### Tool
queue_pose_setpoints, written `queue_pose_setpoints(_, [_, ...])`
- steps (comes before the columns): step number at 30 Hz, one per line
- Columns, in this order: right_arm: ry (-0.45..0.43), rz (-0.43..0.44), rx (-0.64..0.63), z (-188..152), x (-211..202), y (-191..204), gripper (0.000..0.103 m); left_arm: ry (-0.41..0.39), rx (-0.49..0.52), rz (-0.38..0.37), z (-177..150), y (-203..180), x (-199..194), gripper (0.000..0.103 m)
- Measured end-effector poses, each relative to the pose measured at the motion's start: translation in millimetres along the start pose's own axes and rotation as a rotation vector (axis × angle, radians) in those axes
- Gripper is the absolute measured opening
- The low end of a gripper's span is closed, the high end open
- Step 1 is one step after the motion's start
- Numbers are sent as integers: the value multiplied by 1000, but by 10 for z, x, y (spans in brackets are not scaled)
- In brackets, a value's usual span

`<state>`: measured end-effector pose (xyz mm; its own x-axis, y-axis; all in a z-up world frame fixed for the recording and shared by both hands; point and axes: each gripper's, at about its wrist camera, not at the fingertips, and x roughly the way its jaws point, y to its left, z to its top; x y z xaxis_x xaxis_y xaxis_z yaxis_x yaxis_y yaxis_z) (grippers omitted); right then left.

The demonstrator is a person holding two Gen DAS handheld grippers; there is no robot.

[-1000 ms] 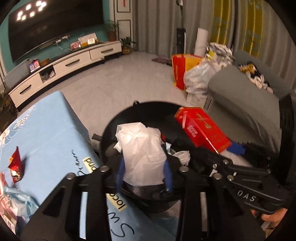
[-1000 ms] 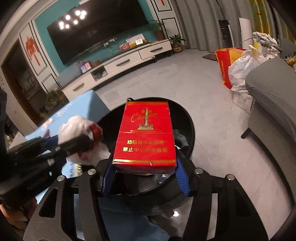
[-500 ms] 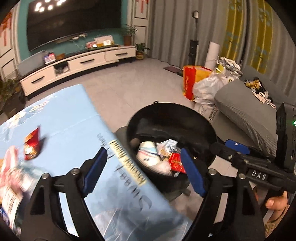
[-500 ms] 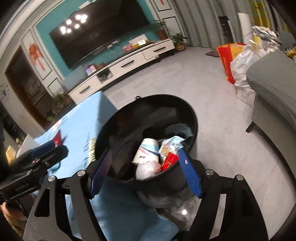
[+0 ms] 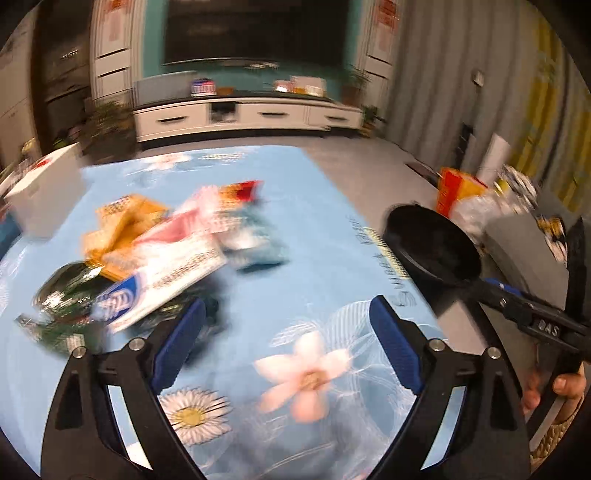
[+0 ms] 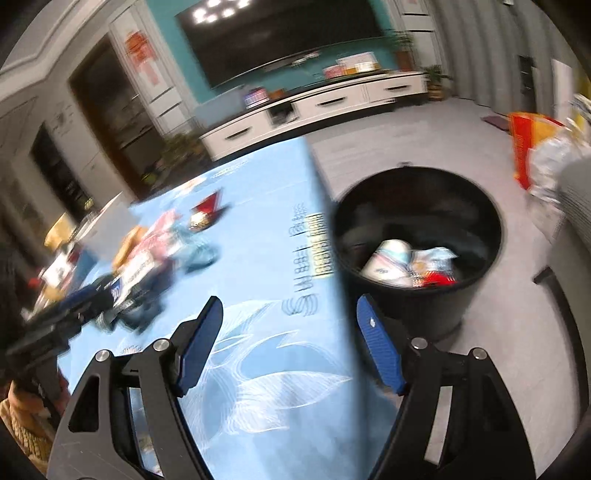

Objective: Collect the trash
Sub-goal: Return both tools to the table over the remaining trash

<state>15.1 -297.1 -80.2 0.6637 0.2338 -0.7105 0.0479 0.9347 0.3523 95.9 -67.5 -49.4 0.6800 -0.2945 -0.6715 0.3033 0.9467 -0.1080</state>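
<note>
Blurred wrappers [image 5: 155,251] beyond left fingers [image 5: 177,343]

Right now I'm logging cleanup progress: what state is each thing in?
Left gripper: empty, jaws opening.
Right gripper: open, empty.
Round black plastic trash bin: upright, uncovered, trash inside.
Pile of colourful wrappers: uncollected on the blue floral tablecloth.

place: home living room — television [image 6: 280,33] | media cabinet [image 6: 314,107] | curtains [image 5: 443,66]
</note>
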Motion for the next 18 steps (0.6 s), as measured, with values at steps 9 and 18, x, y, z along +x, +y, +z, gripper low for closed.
queue_pose_setpoints(9, [120,132,-202,-205,331,993,74,-4,-276,142,-489,1360,-437,91])
queue_pose_setpoints(18, [208,202,-316,-296,816,1720,74,12,-428,178,-911,2055,-565,91])
